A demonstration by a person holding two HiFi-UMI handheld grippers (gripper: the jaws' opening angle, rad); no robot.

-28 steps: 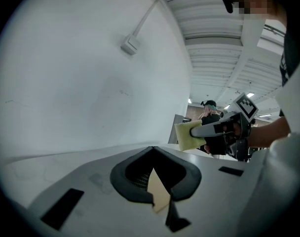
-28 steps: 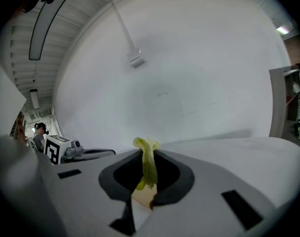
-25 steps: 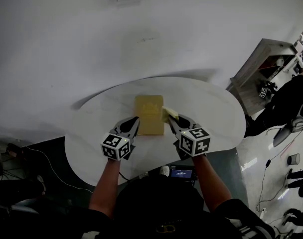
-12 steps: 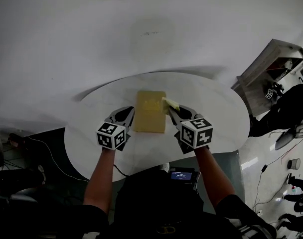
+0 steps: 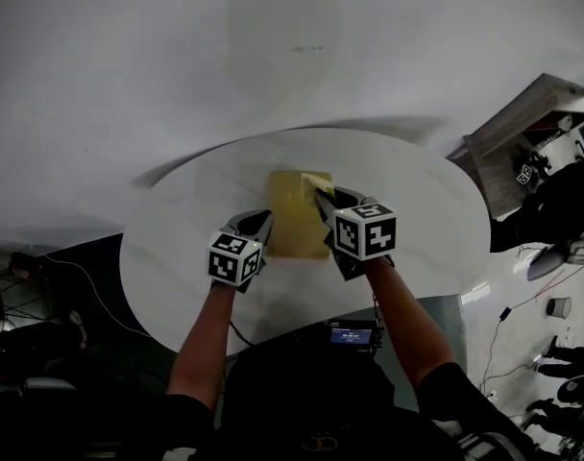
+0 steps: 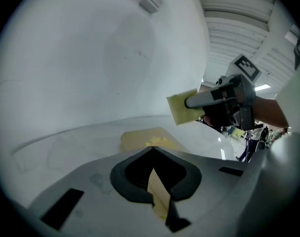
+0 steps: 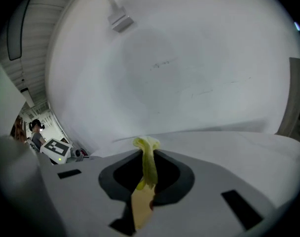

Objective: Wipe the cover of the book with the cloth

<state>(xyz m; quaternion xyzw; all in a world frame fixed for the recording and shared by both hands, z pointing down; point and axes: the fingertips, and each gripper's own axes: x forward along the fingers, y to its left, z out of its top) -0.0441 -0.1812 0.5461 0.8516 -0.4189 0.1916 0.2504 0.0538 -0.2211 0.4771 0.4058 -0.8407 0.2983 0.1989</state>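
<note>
Right tongs [image 5: 323, 197] pinch small yellow cloth [image 5: 320, 181] over flat yellow rectangular book [image 5: 294, 217], far-right corner; left tongs [image 5: 265, 220], pressed together, at book's left edge.

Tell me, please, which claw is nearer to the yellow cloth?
Right. The right claw is shut on the cloth, over the book's far right corner. The left claw, shut, is at the book's left edge, apart from the cloth.
</note>
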